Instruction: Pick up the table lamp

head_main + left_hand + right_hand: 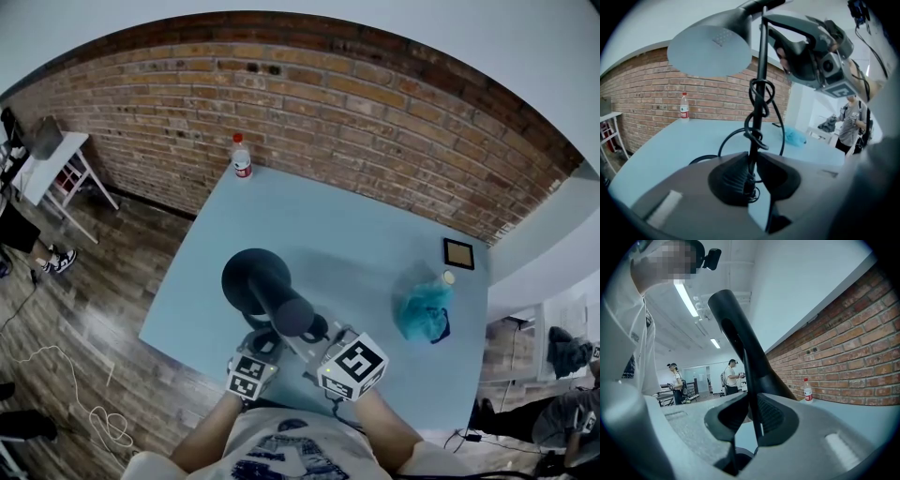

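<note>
The lamp (pixel 255 277), all black, is at the near edge of the blue table (pixel 375 225), just in front of the person, its wide shade seen from above in the head view. Both grippers grip its thin stem (pixel 759 70). The left gripper (pixel 265 339) takes the stem low down: in its own view the pads of the left gripper (pixel 752 180) sit narrow on the stem, where a black cord (pixel 759 98) is wound round it in loops. The shade (pixel 710 44) hangs overhead in that view. The right gripper (pixel 319 330) takes the stem higher up, just under the shade, as the left gripper view shows it (pixel 778 40) from below. In the right gripper view its jaws (pixel 752 420) are likewise narrow, clamped on the stem, with the shade's tapering back (pixel 740 343) rising above them. The lamp's base is hidden, so I cannot tell whether it rests on the table. A bottle (pixel 242 157) with a red label stands at the table's far corner by the brick wall (pixel 328 103). A crumpled blue bag (pixel 422 311) lies to the right, with a small dark frame (pixel 458 253) near it. People (pixel 733 376) stand in the room behind.
</note>
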The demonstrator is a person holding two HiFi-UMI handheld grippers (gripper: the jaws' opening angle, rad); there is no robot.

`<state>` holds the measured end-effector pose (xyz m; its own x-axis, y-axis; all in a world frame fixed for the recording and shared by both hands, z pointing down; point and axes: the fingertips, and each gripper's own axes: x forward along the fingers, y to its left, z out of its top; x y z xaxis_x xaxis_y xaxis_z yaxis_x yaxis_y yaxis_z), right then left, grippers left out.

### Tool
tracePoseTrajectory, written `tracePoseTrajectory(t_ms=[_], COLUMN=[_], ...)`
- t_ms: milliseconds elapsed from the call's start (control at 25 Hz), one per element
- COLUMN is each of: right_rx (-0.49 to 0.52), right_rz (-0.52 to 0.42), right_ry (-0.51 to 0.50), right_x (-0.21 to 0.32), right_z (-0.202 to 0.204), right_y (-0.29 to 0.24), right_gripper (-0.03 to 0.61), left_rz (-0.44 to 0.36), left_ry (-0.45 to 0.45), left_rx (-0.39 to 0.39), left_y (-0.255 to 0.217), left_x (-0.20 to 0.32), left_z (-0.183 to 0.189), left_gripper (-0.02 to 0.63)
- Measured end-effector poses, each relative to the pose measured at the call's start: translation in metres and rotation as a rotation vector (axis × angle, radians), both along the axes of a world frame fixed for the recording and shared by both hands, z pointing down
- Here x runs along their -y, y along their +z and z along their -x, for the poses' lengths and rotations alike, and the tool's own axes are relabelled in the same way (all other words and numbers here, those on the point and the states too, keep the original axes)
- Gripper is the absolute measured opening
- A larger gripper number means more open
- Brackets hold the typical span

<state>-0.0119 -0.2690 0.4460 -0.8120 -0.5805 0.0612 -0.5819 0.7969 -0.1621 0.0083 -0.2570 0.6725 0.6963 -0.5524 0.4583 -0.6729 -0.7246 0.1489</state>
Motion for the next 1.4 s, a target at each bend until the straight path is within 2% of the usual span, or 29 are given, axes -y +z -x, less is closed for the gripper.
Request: tracePoseTrajectory(t_ms=[160, 440, 680, 880, 1160, 1400], right_rx=[0.021, 0.026, 0.017, 0.04, 0.061, 0.067], right_rz=[0.002, -0.004, -0.017, -0.007, 0.002, 0.001], right_ry=[0.0, -0.015, 0.009, 0.005, 0.013, 0.021], right_x=[0.0019, 0.0014, 0.0011, 0.0007, -0.0001, 0.0022], right_z=[-0.0009, -0.001, -0.0001, -0.0004, -0.0037, -0.0041], right_y=[-0.0001, -0.0005, -0.0008, -0.0005, -0.0021, -0.0037], right_gripper=[0.057, 0.055, 0.049, 0.049, 0.049, 0.049], left_rz=[-0.002, 0.011, -0.037, -0.028, -0.033, -0.036], left_ry=[0.001, -0.041, -0.005, -0.017, -0.016, -0.003], left_rx=[-0.017, -0.091, -0.03, -0.075, -0.049, -0.055], left_y=[0.0014, 0.0059, 0.0009, 0.0056, 0.0026, 0.0044], left_x=[0.0023, 0.0052, 0.0023, 0.0046, 0.0025, 0.0015], left_z=[-0.0013, 0.0016, -0.0002, 0.0028, -0.0002, 0.0014], left_gripper=[0.043, 0.051, 0.04, 0.043, 0.041, 0.04])
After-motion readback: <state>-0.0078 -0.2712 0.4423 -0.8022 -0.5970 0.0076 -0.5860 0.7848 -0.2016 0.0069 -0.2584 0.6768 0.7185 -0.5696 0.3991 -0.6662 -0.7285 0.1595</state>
